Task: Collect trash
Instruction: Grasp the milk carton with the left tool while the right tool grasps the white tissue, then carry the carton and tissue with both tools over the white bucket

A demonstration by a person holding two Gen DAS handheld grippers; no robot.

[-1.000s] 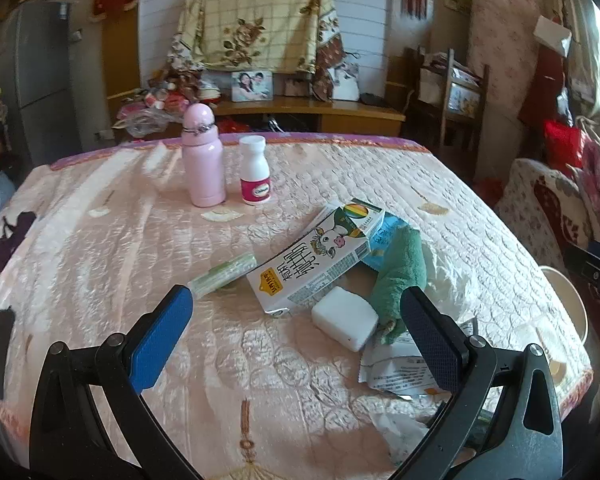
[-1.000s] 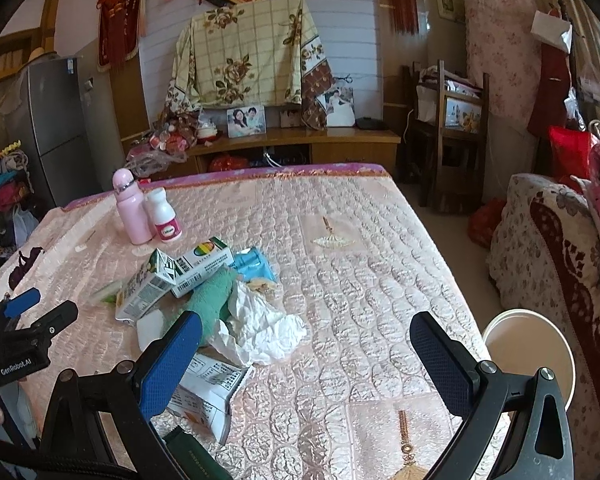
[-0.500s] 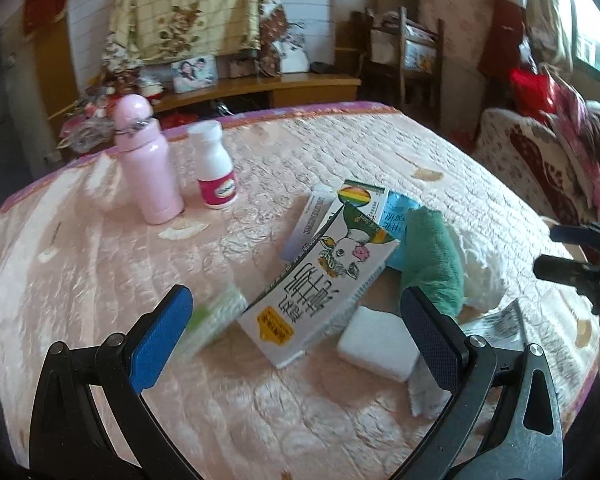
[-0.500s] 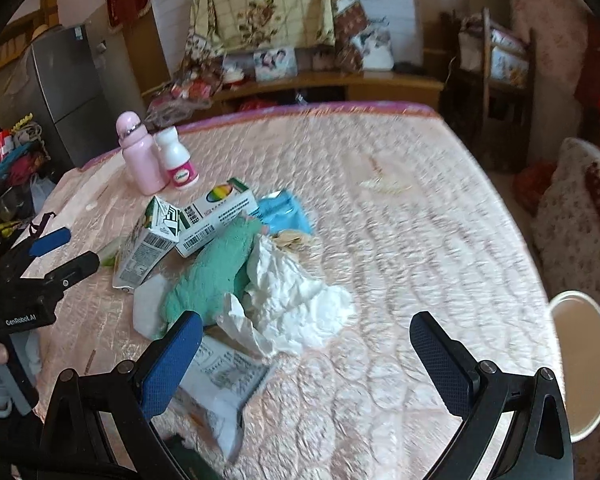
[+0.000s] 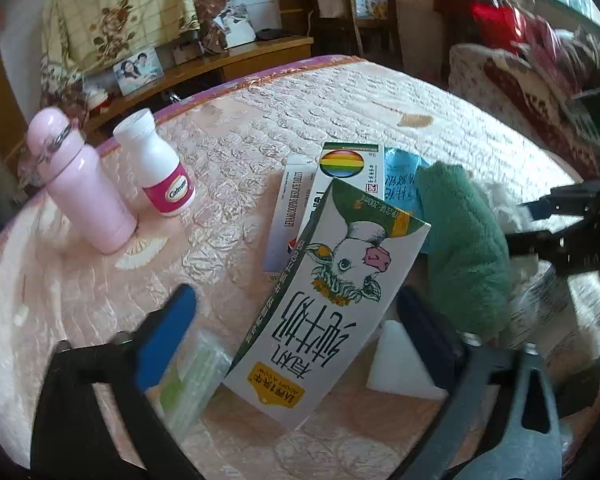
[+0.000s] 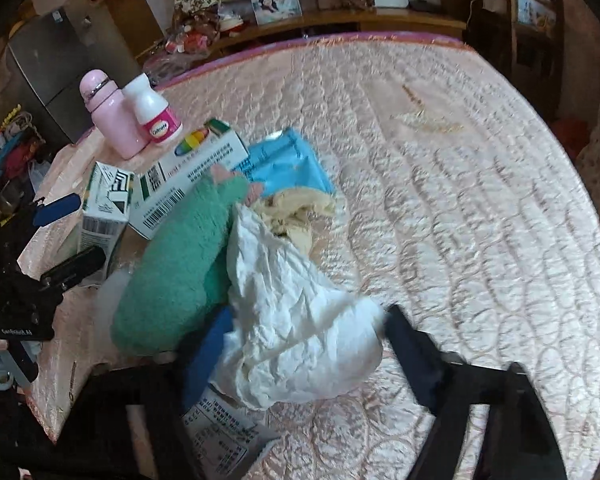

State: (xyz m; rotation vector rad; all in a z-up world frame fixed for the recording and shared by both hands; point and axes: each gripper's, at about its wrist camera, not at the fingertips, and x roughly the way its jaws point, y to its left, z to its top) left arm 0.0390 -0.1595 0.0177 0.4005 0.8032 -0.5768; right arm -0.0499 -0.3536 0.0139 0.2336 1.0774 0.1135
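The left gripper [image 5: 296, 312] pointed down at the quilted bed cover [image 5: 340, 92], its jaws just having been closing around the near end of the milk carton [image 5: 324, 296]. The carton lay between the blue pads, yet a gap showed on each side, so the pads did not press on it. Just beside the carton's near left edge lay a pale green packet [image 5: 192, 376], and at its near right a white block [image 5: 400, 364]. Past the carton a medicine box [image 5: 344, 172] with a rainbow mark lay partly under it, with a blue pouch [image 5: 400, 176] and a green plush cloth [image 5: 464, 248] to the right. Farther left stood a pink bottle [image 5: 80, 184] and a white supplement bottle [image 5: 156, 168], upright and close together.

The right gripper [image 6: 304, 344] had also just been closing, its jaws straddling the crumpled white tissue [image 6: 296, 320]; the left pad touched the paper, but whether the right pad pressed on it I could not tell. A printed leaflet [image 6: 220, 432] lay under the tissue's near edge, close to the bed's near edge. A yellowish crumpled wrapper [image 6: 296, 208] sat just beyond the tissue. To the right and beyond, the cover lay bare up to its purple far edge [image 6: 340, 38], past which a wooden shelf [image 6: 340, 20] ran.
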